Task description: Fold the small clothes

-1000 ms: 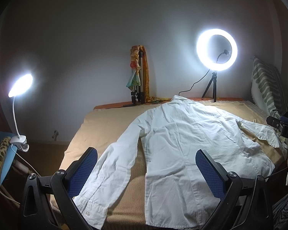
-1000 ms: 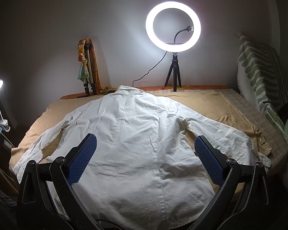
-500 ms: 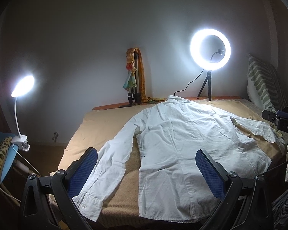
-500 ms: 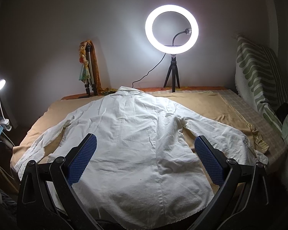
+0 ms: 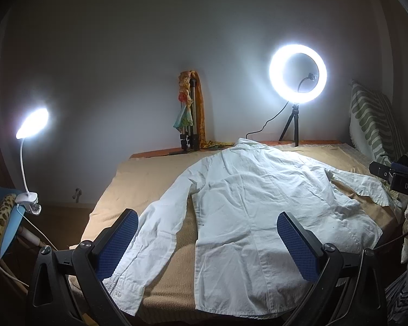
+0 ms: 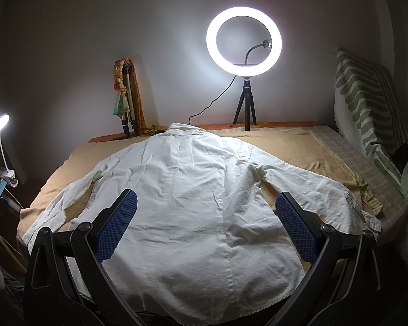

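White shirt (image 6: 193,203) lies spread back-up on the tan bed cover (image 6: 291,149), collar toward the wall and the ring light (image 6: 244,40), both sleeves angled out to the sides and nothing folded yet. Over the last second the left view has swung a little: the shirt first slid left in frame, then back right, while the right view has barely shifted, so the shirt itself looks unmoved and only the hands are adjusting, which I read as lining up for a first fold. The left gripper (image 5: 206,240) hovers above the near edge of the bed, its jaws spread wide with nothing between them, framing the near sleeve (image 5: 152,233) and the hem. The right gripper (image 6: 204,224) hangs over the shirt's lower back, equally wide and empty, its blue pads (image 6: 293,231) clear of the cloth. A clip lamp (image 5: 32,122) glows off to the left.
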A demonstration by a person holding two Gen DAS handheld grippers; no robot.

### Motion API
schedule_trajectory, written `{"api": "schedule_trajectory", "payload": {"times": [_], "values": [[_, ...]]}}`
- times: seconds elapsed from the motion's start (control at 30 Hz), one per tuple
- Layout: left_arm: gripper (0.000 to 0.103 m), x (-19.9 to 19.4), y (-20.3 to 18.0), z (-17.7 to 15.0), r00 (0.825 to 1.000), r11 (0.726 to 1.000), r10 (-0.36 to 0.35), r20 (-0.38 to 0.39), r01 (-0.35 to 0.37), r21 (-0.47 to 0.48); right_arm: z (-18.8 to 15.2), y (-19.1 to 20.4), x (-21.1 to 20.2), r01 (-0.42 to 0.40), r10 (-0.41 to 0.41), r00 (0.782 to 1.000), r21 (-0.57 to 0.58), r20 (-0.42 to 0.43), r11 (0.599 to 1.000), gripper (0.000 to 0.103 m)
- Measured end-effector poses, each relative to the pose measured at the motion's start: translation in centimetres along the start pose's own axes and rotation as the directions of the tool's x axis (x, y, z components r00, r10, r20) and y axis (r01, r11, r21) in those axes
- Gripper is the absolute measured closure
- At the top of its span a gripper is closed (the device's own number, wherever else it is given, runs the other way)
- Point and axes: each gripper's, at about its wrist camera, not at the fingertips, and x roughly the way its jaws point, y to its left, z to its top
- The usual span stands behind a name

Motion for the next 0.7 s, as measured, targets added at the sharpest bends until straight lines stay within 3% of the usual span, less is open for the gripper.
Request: {"api": "schedule_trajectory", "payload": {"times": [0.7], "values": [[0.0, 0.3, 0.44, 0.32, 1.0, 1.0, -0.01, -0.006, 0.01, -0.023, 0.0, 0.45, 0.43, -0.005, 0.005, 1.0, -0.004, -0.004, 1.0, 0.0]]}}
